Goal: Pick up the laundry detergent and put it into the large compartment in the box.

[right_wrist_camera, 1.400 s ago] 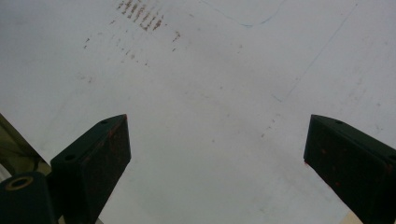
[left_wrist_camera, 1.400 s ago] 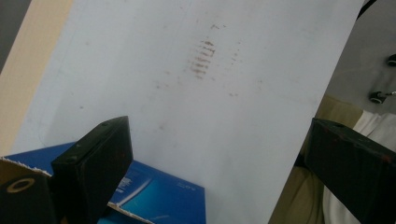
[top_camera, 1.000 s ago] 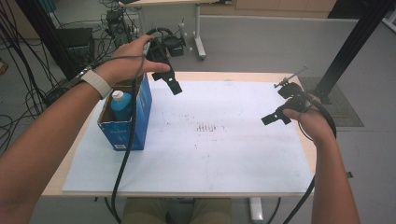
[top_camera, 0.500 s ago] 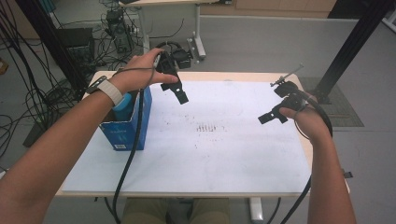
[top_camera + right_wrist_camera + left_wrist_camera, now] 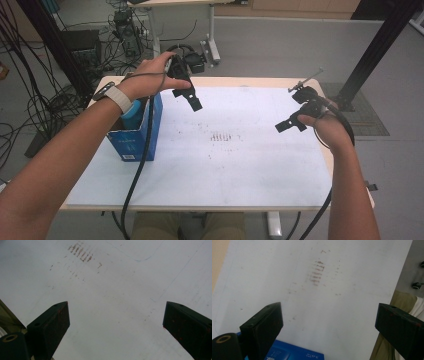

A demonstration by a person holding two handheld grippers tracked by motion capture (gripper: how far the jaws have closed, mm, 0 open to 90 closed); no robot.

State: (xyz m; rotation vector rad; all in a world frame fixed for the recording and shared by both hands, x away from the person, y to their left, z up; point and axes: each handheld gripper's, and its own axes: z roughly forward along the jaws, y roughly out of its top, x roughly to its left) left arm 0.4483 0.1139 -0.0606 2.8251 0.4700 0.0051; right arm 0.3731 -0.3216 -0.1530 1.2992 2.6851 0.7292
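Both grippers empty, jaws spread wide. Left gripper (image 5: 187, 95) hovers just past blue box (image 5: 136, 135) at table's left edge, bottle (image 5: 131, 117) standing inside. Guessing it's lining up to grab. Right gripper (image 5: 295, 117) parked well apart, out of way.

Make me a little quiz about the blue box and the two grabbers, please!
1. True or false: the left gripper has its jaws wide apart.
2. Where does the blue box stand? A: middle of the white sheet. B: at the sheet's left edge. C: on the floor.
3. What does the right gripper hold?

Key: 1 true: the left gripper view shows a wide gap. 2 B. 3 nothing: its jaws are apart over the bare sheet.
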